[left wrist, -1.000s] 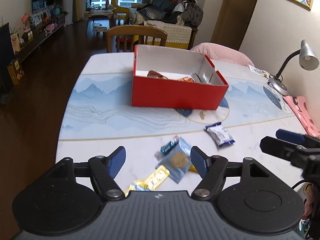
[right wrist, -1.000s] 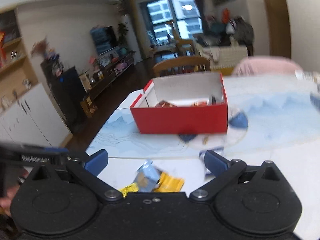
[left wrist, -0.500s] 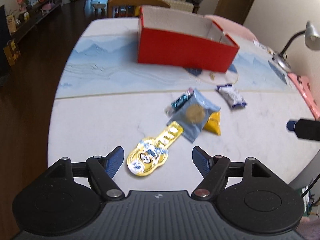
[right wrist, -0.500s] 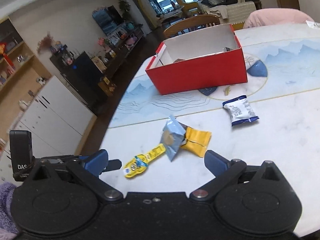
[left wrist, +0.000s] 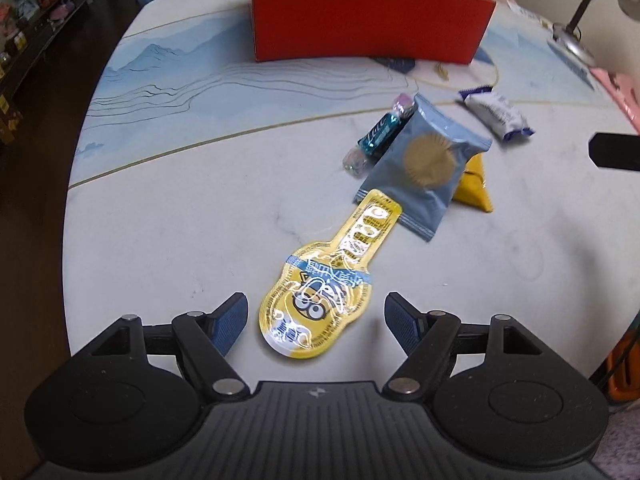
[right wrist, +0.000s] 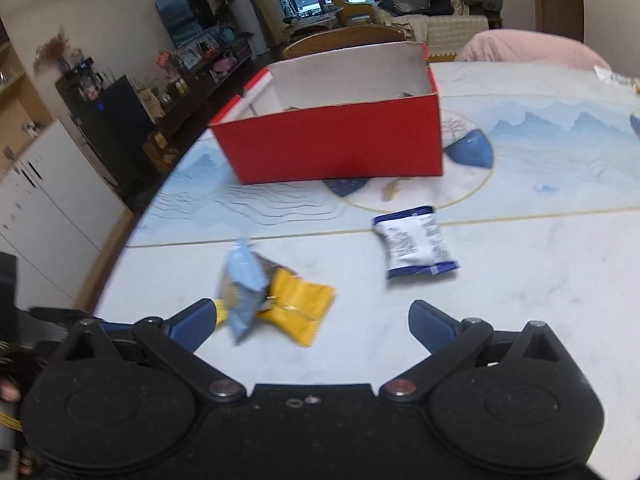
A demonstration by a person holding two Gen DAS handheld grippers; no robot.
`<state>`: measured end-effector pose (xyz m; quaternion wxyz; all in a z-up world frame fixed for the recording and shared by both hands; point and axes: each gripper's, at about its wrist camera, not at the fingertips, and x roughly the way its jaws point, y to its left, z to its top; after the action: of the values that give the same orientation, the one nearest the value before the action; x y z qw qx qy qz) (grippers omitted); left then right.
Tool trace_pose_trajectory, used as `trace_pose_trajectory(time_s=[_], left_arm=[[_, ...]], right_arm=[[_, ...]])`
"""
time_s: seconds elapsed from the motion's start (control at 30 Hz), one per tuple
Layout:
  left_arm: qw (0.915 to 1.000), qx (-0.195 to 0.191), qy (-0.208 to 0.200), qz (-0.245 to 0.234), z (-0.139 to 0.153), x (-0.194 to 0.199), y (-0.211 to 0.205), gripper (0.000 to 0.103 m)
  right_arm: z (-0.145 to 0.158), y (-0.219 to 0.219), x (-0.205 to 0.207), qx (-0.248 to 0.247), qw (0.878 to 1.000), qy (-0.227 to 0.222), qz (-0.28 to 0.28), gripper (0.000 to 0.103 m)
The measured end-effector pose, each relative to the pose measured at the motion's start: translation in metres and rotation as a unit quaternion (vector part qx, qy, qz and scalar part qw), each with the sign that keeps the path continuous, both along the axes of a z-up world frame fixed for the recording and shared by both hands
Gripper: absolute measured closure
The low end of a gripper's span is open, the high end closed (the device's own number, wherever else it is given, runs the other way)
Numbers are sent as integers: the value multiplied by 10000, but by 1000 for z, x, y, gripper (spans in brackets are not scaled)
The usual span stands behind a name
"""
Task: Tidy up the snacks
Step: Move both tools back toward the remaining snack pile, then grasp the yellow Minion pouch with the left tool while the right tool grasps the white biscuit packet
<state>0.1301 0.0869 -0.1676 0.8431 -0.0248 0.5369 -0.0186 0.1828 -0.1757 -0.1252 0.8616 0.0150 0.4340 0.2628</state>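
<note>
A yellow cartoon snack pouch (left wrist: 324,288) lies on the white table, its round end between the open fingers of my left gripper (left wrist: 316,320). Behind it lie a grey-blue cookie packet (left wrist: 424,168), a yellow packet (left wrist: 476,188) partly under it, a teal candy (left wrist: 376,136) and a white-and-blue packet (left wrist: 496,112). The red open box (left wrist: 368,20) stands at the far side. My right gripper (right wrist: 312,326) is open and empty, just short of the yellow packet (right wrist: 300,304) and grey-blue packet (right wrist: 240,284). The white-and-blue packet (right wrist: 412,242) and red box (right wrist: 332,148) lie beyond.
A desk lamp (left wrist: 576,40) and pink items (left wrist: 616,88) sit at the table's right side. The table edge (left wrist: 74,240) curves down the left, with dark floor beyond. A wooden chair (right wrist: 344,38) and pink cushion (right wrist: 528,48) stand behind the table.
My left gripper has come down and forward over the yellow cartoon pouch, which now sits between its fingers. My right gripper has lowered toward the yellow and grey-blue packets. Both stay open.
</note>
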Motion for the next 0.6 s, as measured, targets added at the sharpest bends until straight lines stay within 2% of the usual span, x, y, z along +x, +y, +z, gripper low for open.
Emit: trace_pose_trajectory(time_s=[0.17, 0.33, 0.6], left_arm=[[9996, 169, 89, -202, -6, 6, -5, 28], [9994, 275, 55, -185, -7, 10, -8, 28], [9989, 418, -63, -188, -6, 9, -13, 28]], right_arm=[[-16, -4, 23, -440, 9989, -150, 11, 0], [-33, -2, 59, -825, 9964, -187, -41, 1], [-57, 15, 99, -1242, 9922, -91, 98, 11]])
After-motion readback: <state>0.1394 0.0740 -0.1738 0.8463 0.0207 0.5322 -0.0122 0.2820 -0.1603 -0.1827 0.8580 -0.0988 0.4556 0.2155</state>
